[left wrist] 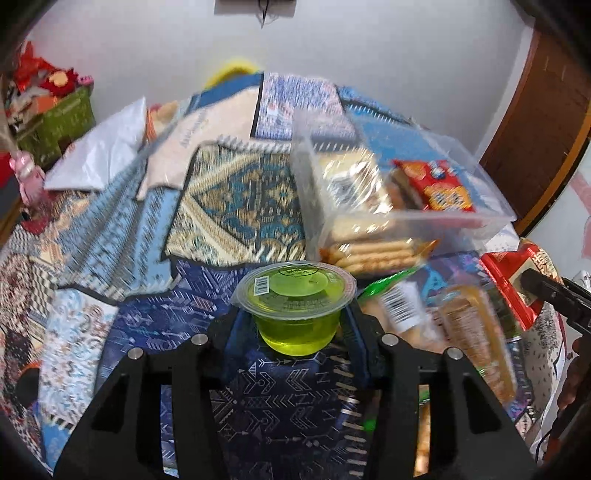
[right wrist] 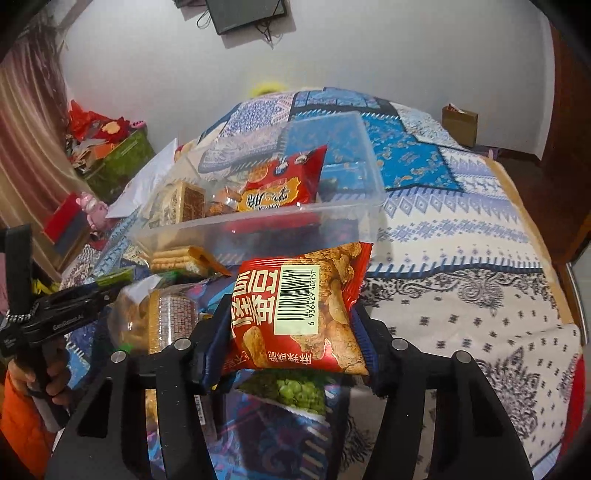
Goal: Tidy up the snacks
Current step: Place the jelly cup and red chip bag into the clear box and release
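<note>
My left claw (left wrist: 295,325) is clamped on a round, clear jelly cup (left wrist: 294,306) of green gel with a foil lid, held above the patterned bedspread (left wrist: 147,236). My right claw (right wrist: 291,325) grips a crinkly red chip bag (right wrist: 301,308). Just ahead sits the clear, rigid-walled bin (right wrist: 295,221), partly filled, with loose snack packs crowding its near edge.

Showing a plain white wall (right wrist: 369,48) behind a bed spread with a patchwork blue-and-white patterned cover (right wrist: 461,236). Hanging high on that wall, a dark screen (right wrist: 245,14) trailing cables. Standing right, a brown wooden door (left wrist: 535,122); hanging left, striped curtains (right wrist: 33,122).
</note>
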`<state>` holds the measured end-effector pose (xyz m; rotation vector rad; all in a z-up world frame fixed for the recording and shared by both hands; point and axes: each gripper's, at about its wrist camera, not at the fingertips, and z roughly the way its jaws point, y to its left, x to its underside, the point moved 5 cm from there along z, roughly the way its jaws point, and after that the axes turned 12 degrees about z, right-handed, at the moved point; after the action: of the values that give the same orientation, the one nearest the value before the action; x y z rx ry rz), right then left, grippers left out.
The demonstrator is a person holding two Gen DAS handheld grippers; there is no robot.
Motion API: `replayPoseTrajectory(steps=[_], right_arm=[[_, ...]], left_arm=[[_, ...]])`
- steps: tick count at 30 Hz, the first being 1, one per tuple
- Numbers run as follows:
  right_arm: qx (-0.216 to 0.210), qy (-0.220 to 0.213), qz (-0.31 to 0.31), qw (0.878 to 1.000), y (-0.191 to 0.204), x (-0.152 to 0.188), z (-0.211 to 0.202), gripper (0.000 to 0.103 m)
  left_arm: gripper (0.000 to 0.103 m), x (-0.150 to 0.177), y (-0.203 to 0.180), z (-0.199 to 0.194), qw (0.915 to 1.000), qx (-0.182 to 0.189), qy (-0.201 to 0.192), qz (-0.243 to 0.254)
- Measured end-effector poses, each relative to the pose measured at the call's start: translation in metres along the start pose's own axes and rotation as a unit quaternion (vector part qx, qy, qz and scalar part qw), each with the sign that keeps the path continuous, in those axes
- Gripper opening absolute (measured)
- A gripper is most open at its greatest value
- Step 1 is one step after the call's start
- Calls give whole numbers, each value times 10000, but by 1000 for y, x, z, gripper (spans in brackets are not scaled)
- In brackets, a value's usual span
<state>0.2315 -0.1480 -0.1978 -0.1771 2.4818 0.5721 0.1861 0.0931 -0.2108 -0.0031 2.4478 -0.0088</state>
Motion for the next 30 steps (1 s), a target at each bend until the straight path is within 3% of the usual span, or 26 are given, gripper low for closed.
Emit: replayPoseTrajectory(steps=[12,20,30], right_arm=[[-103,-606,-119,9980,12,-33,-33,55],[-130,-702,-226,9972,19,-57,-12,55],[-83,-522,-277,9982,19,-76,30,55]], left_arm=[[48,-49,-28,-48,9964,87,-786,297],[48,-77,-52,-24,9955,242,-781,473],[48,-98,-79,26,9956,446,-546,620]])
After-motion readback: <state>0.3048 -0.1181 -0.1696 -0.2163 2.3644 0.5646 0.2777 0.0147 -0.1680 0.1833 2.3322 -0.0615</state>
